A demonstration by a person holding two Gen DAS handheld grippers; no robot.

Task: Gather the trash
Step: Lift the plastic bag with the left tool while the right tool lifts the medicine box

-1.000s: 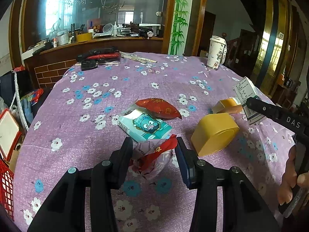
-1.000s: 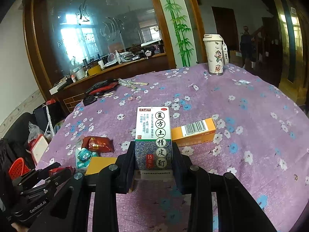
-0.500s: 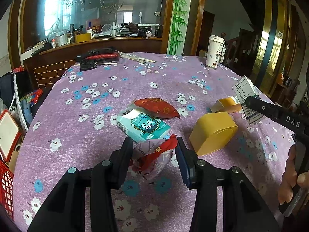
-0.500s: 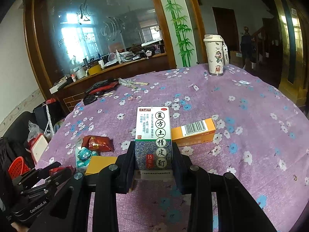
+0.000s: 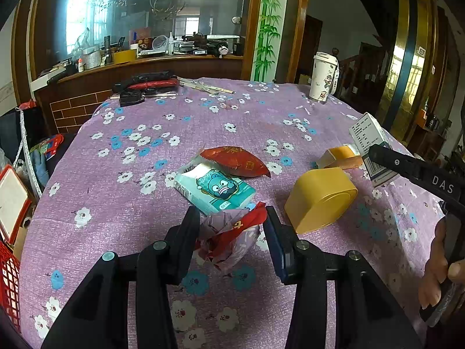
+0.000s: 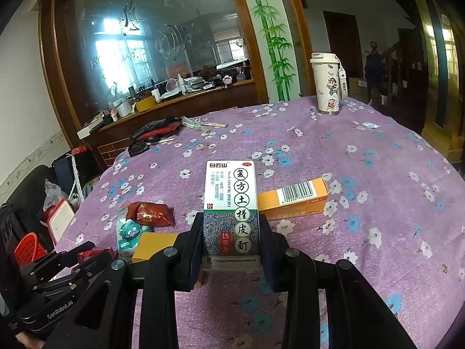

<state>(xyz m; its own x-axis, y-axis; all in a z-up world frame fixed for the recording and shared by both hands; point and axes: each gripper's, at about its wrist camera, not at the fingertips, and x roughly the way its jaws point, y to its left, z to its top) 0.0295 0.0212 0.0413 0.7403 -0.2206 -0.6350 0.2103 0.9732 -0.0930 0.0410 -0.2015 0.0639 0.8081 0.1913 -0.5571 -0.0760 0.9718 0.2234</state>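
Left gripper (image 5: 232,226): we saw its jaws clamped on a crumpled wrapper (image 5: 229,241), the wad bulging out between them.
Right gripper (image 6: 231,238): its jaws were pressed on the lower sides of a tall box (image 6: 231,209), which stood upright between them.
Other trash: ahead of the left gripper lay a tissue pack (image 5: 215,187) and a red packet (image 5: 235,161); just behind the tall box lay an orange box (image 6: 293,199).
Bin: a yellow tub (image 5: 319,199) sat on its side, just right of the left gripper; whether it was meant for the trash we could not tell.
Risk, wrapper: we judged that the soft wad could slip out, because it gives under the pads.
Risk, box: held only low, it could tip forward or be crushed if we squeezed harder.
Risk, grippers: they were near each other, so one could knock the other's load.
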